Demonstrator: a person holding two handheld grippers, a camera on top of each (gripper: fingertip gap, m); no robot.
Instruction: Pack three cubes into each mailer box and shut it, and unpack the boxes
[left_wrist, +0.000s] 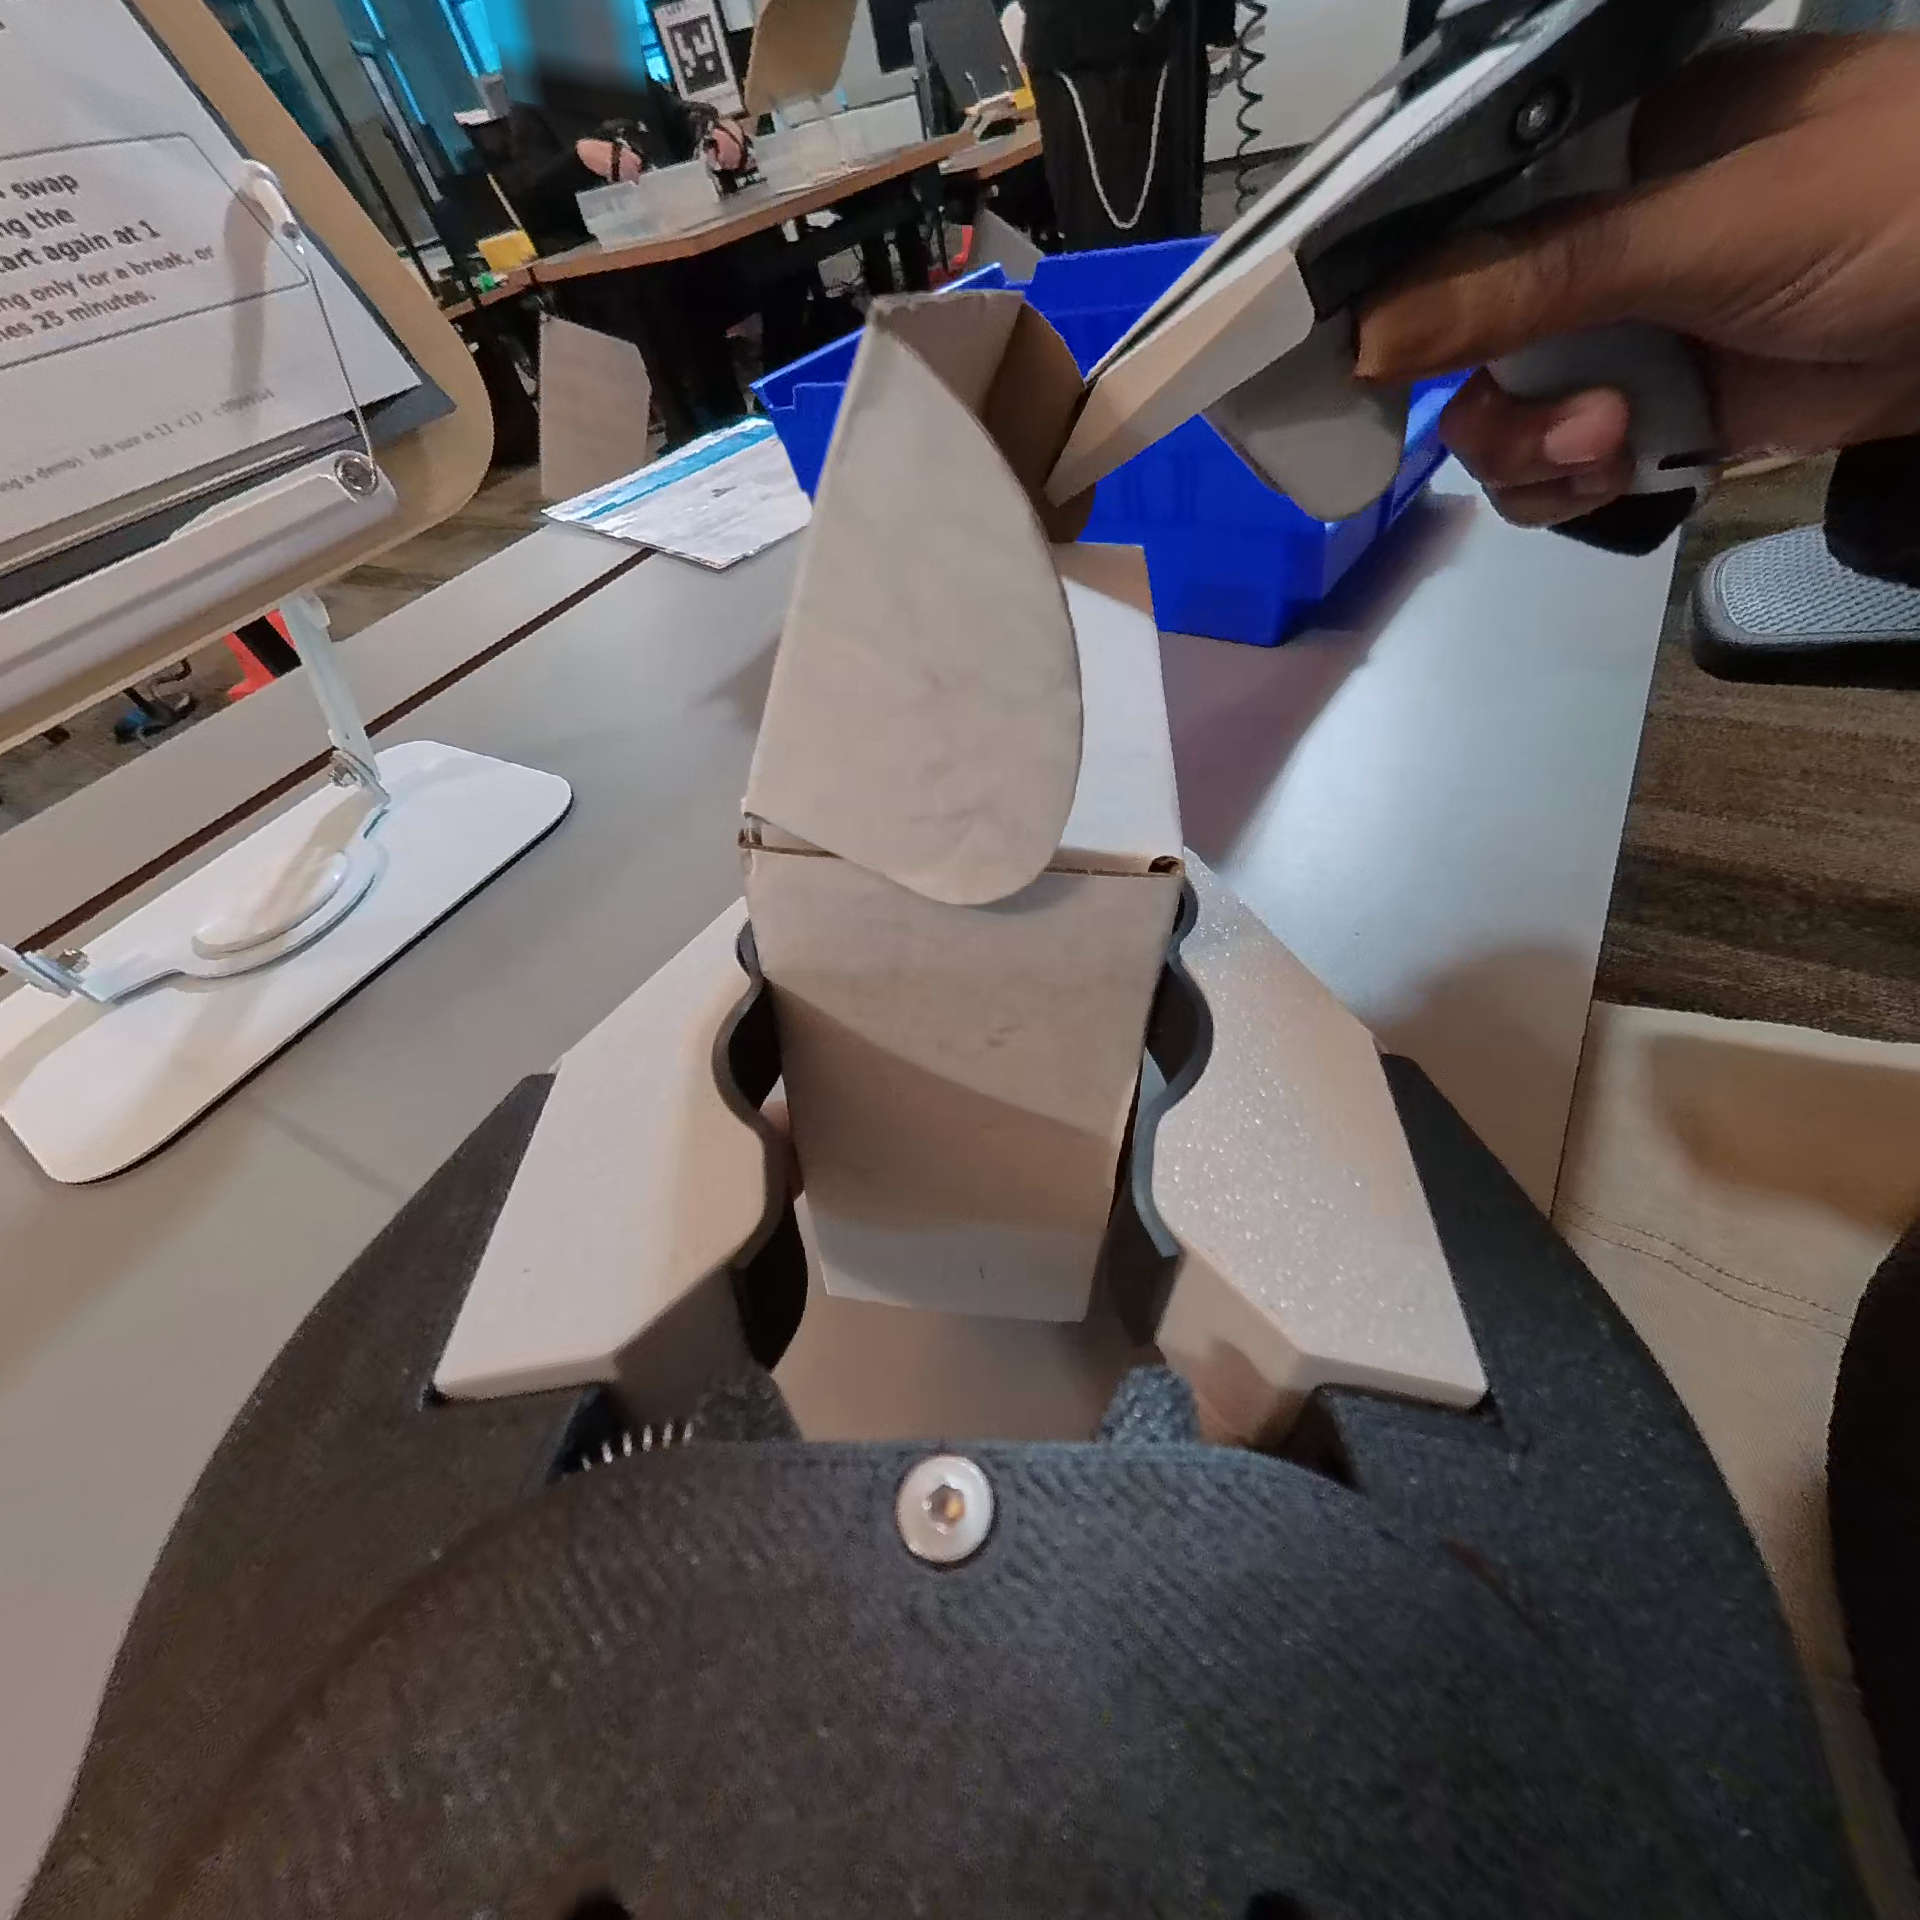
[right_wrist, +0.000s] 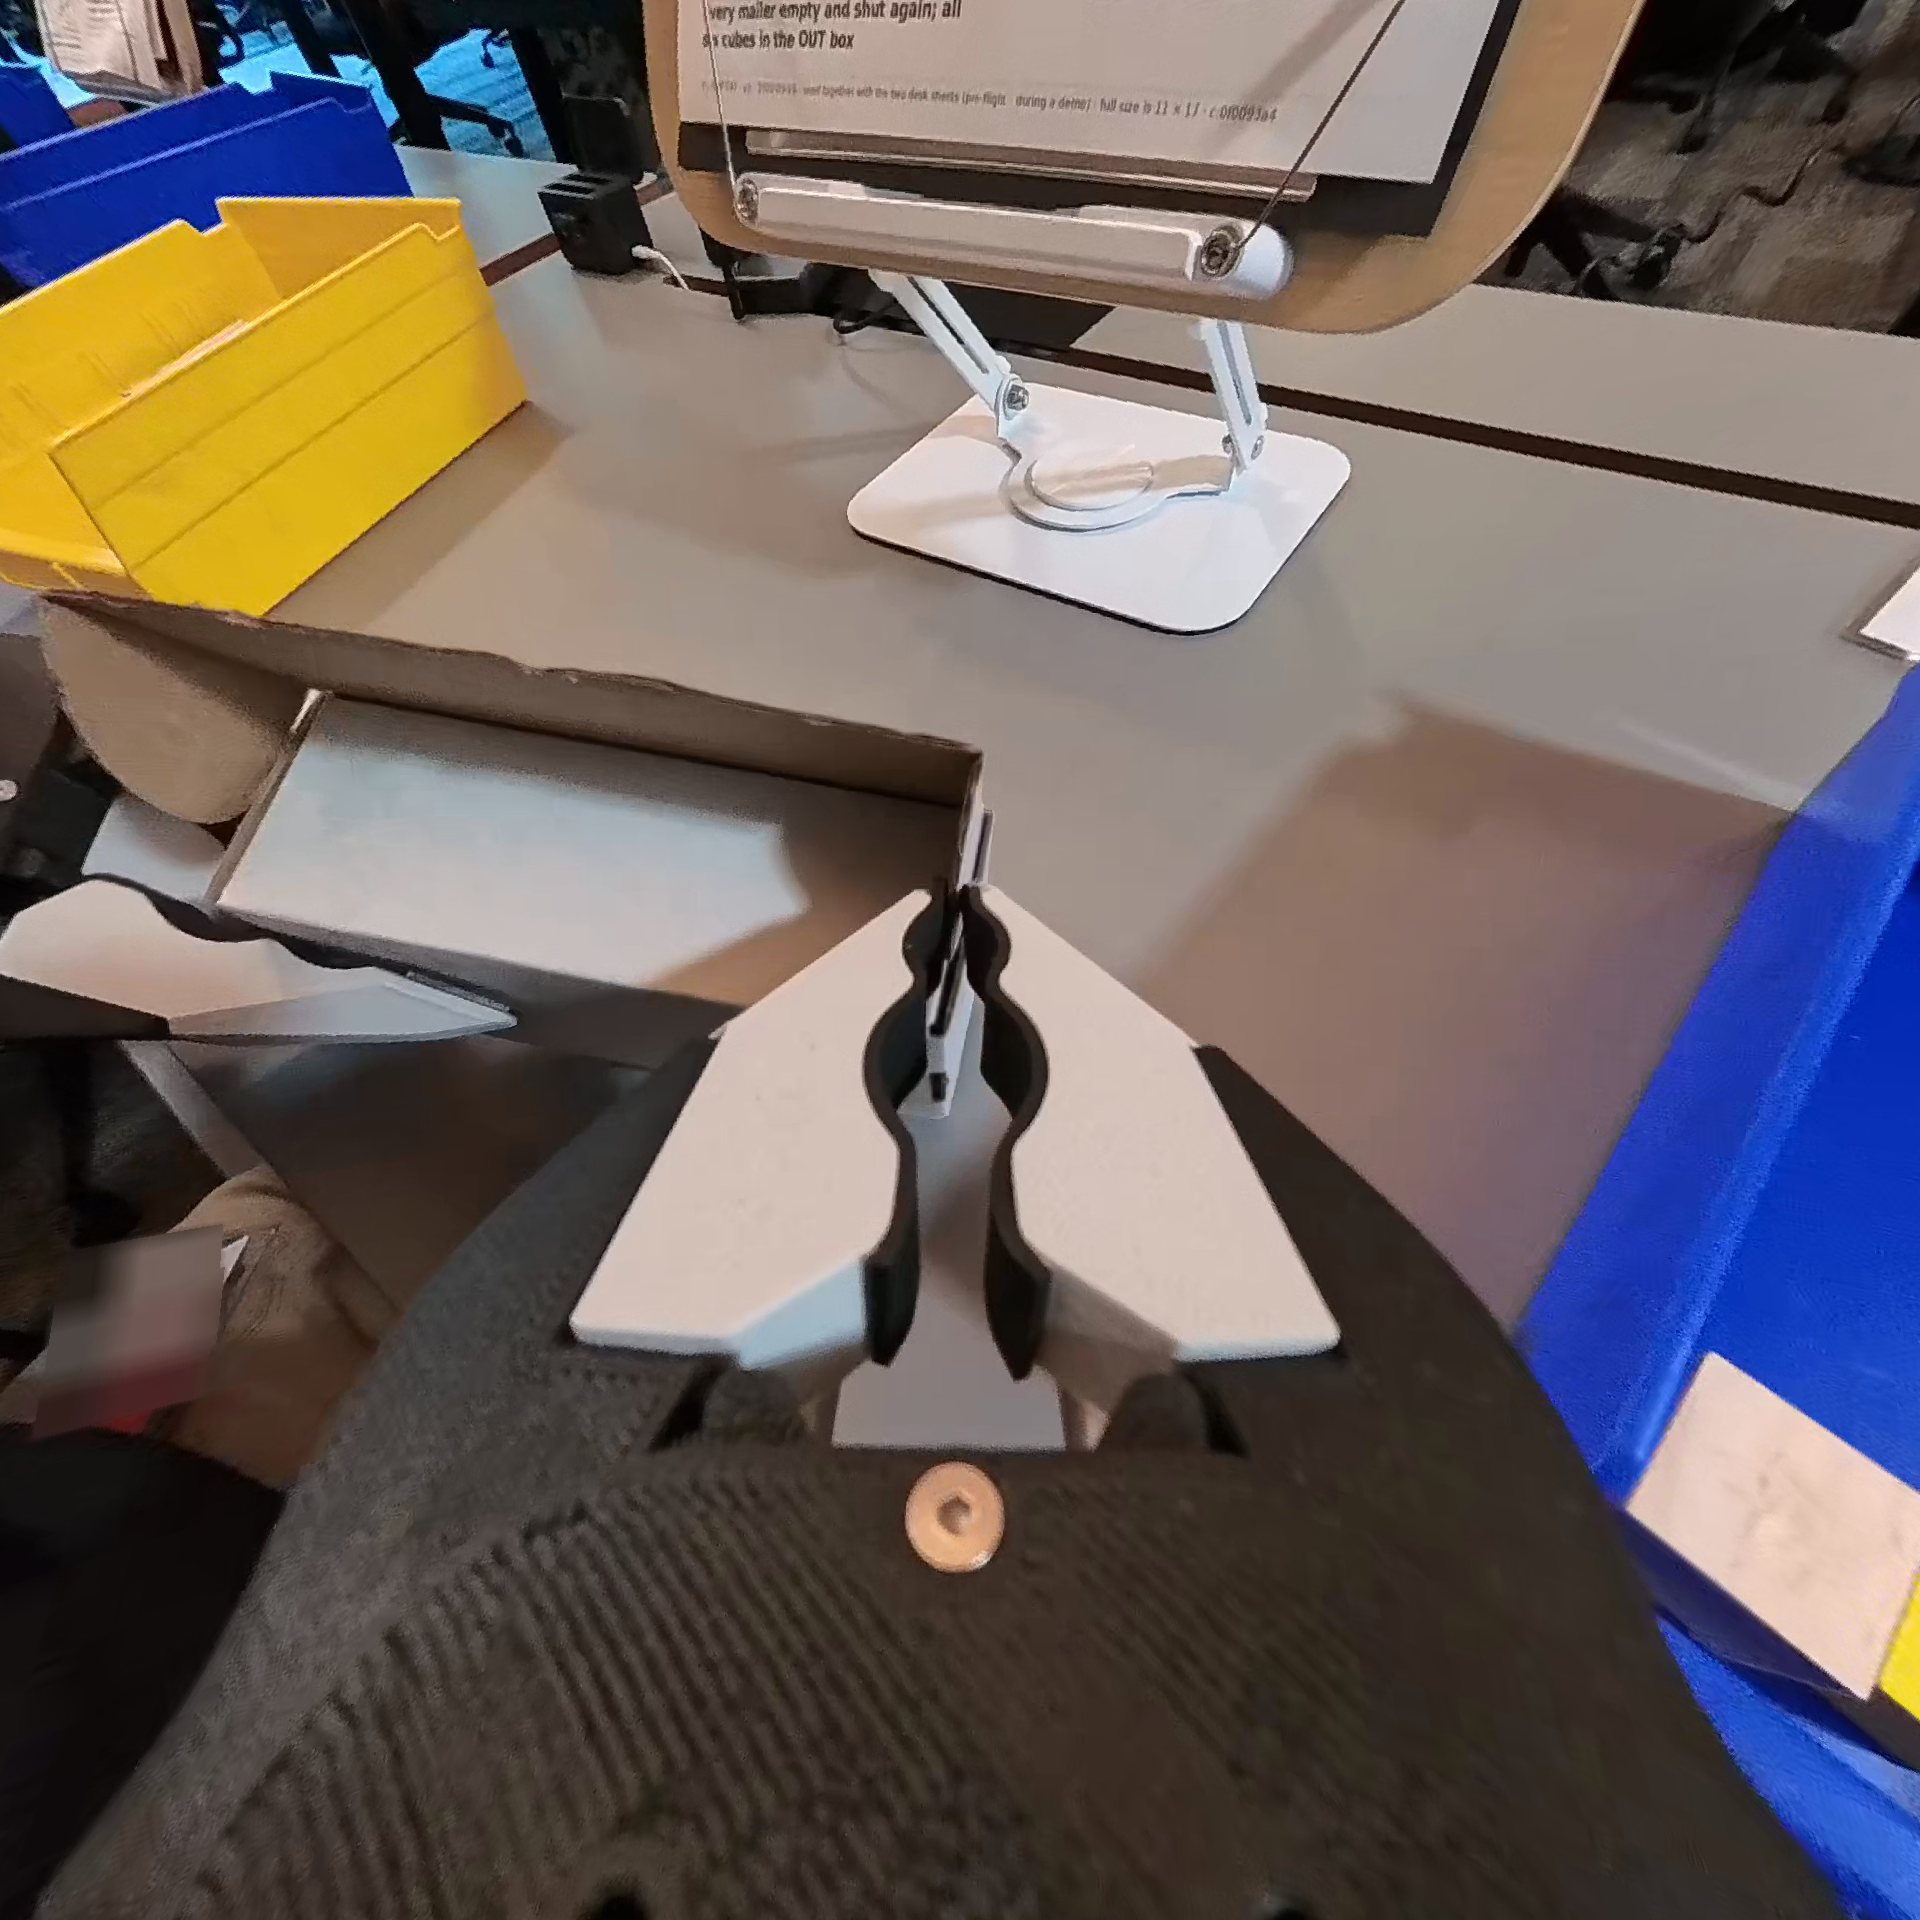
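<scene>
The mailer box (left_wrist: 961, 1049) stands on the bench (left_wrist: 1403, 831), in front of the blue bin (left_wrist: 1226, 540). The left gripper (left_wrist: 961, 1081) has its jaws clamped on the box's near end. The right gripper (right_wrist: 961, 997) pinches the far wall's edge. The box interior (right_wrist: 499, 842) looks empty. A yellow bin (right_wrist: 260, 416) sits beyond it; its contents cannot be told.

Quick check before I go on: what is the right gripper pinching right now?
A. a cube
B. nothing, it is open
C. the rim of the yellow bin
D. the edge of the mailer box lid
D. The right gripper is shut on the cardboard edge of the mailer box lid, while the left gripper clamps the box body.
</scene>
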